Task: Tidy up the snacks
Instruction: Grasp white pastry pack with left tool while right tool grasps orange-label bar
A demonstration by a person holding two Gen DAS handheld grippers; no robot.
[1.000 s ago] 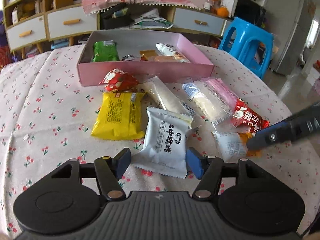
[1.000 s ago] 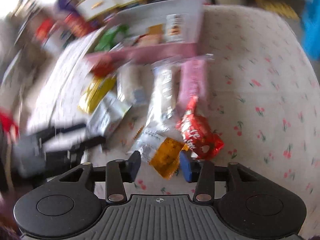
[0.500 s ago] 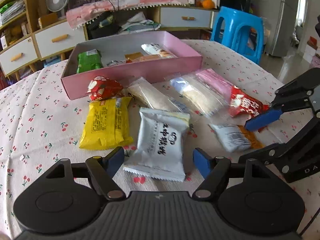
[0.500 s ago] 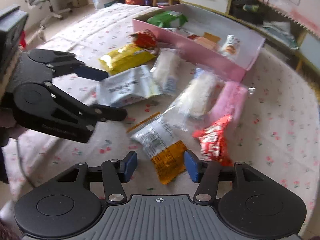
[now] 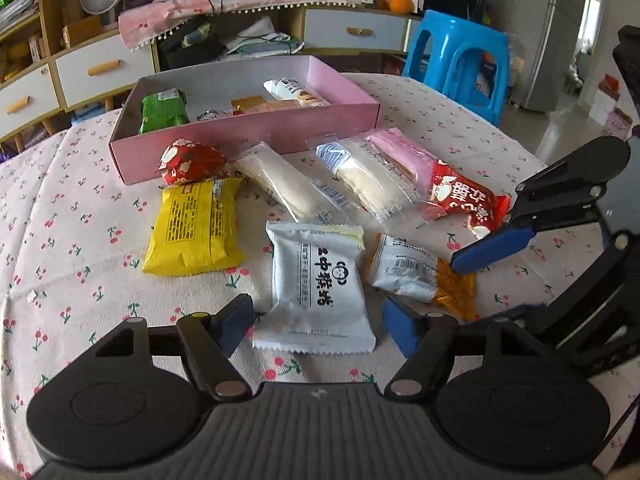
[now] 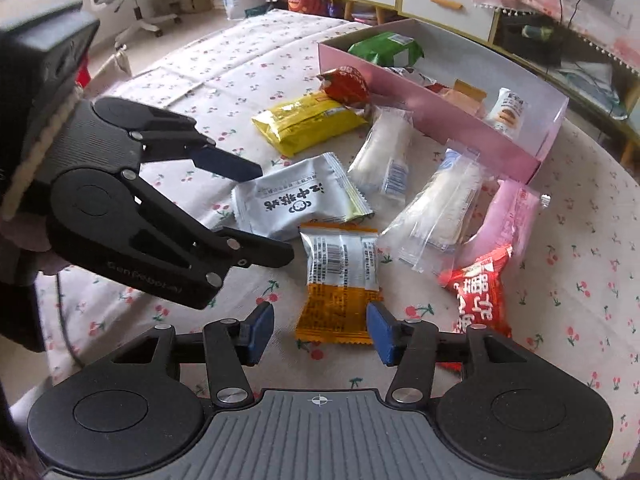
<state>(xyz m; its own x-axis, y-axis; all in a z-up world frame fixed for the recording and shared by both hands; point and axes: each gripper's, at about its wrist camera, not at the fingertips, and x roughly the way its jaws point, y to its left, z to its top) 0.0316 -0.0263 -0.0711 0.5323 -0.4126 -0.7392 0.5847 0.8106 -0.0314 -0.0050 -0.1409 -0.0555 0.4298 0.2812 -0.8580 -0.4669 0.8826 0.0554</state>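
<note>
The left gripper (image 5: pixel 316 326) stood wide, straddling the white packet's (image 5: pixel 318 286) near end, pads clear of it; its jaws had just been opening. The right gripper (image 6: pixel 320 334), half open, framed the orange packet (image 6: pixel 340 280). Both packets lay near the pink box (image 5: pixel 248 134). Each claw would likely do best lowering squarely before closing.

table (image 5: pixel 72 216): round-ish, cherry-print cloth
box: pink box (image 5: pixel 256 136) at the far side
loose snacks: yellow packet (image 5: pixel 192 226), white packet (image 5: pixel 316 292), red packet (image 5: pixel 466 200), orange-ended packet (image 6: pixel 340 280)

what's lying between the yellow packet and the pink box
A red foil snack sits there, propped against the pink box wall above the yellow packet; left wrist view.
</note>
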